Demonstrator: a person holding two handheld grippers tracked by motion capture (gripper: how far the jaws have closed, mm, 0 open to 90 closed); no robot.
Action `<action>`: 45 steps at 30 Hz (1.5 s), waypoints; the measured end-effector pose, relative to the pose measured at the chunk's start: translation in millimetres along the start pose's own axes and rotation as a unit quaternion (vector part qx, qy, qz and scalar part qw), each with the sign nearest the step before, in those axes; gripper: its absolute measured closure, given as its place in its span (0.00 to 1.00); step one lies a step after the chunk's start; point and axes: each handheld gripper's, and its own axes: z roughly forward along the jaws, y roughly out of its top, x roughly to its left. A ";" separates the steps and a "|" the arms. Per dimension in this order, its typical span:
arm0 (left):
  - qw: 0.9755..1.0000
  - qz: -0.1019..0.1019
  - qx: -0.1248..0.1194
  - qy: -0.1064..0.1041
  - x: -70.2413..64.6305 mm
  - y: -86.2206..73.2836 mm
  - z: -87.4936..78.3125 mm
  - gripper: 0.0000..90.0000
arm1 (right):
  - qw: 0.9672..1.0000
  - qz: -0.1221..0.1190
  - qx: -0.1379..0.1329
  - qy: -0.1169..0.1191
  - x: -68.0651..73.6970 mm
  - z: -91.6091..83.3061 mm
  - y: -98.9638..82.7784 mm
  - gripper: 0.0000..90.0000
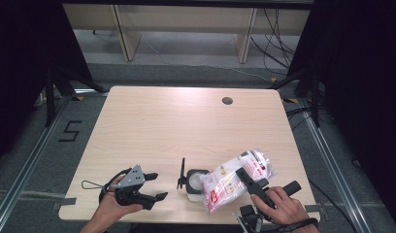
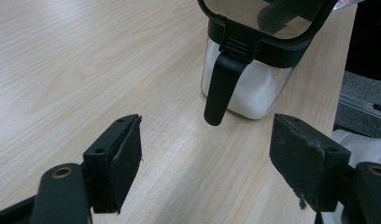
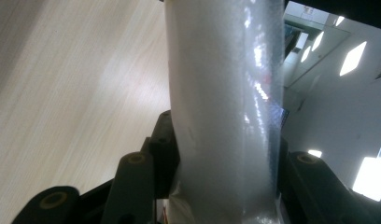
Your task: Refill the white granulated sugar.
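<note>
Bag point(image 1: 237, 180) of white granules, tilted over an open container point(image 1: 195, 184) near the table's point(image 1: 186, 121) front edge.
Right gripper point(image 1: 245, 178): jaws clamp the bag's clear film from both sides; in the right gripper view the film hides the container and the bag's mouth. Left gripper point(image 1: 157, 186): jaws wide apart and empty, resting just left of the container. Container's raised lid point(image 2: 268, 18) is cut off by the frame's top; white contents show through its clear wall.

Black "5" marked on the floor point(image 1: 70, 131), bag point(image 1: 235, 180) print unreadable
</note>
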 end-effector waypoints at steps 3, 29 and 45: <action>1.000 -0.015 -0.001 0.002 -2.1 -0.8 0.5 0.28 | 1.000 -0.004 0.000 0.001 -0.9 0.2 0.3 0.67; 1.000 -0.006 0.002 0.004 -0.6 -0.9 -1.2 0.28 | 1.000 -0.013 0.000 -0.001 -3.0 -0.4 1.2 0.68; 1.000 -0.006 -0.003 0.002 -0.6 -1.2 -0.5 0.28 | 1.000 -0.018 0.005 0.005 -5.6 -1.9 1.3 0.68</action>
